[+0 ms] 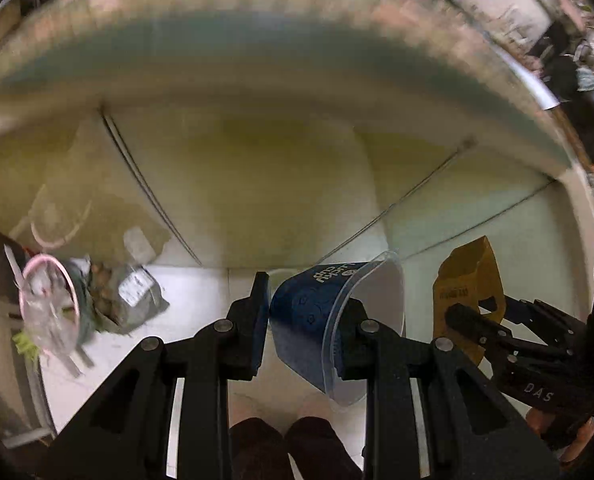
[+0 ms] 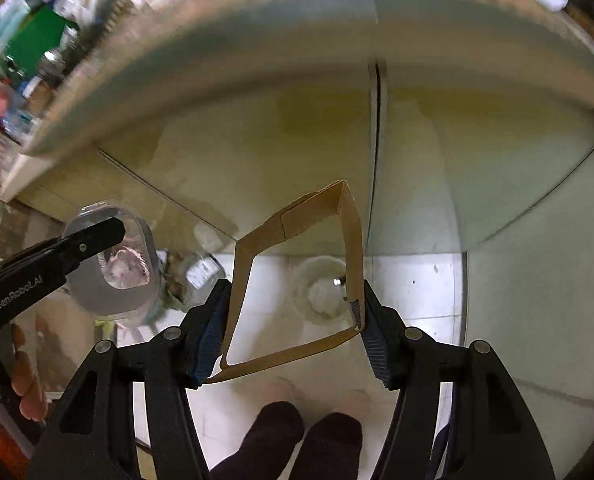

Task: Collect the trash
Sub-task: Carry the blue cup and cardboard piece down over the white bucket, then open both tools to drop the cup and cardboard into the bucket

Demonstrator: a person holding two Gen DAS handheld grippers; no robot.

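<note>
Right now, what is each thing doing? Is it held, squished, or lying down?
left gripper: shut on the blue cup.
blue cup: held tipped on its side, mouth open.
right gripper: shut on the brown cardboard sleeve.
brown cardboard sleeve: held, open, empty.
trash pile: lying on the floor.

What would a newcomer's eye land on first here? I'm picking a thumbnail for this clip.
Probably the blue plastic cup gripped between the left gripper fingers, dead centre in the left wrist view. Next, the brown cardboard sleeve squeezed open in the right gripper. A pile of trash lies on the pale tiled floor to the left.
</note>
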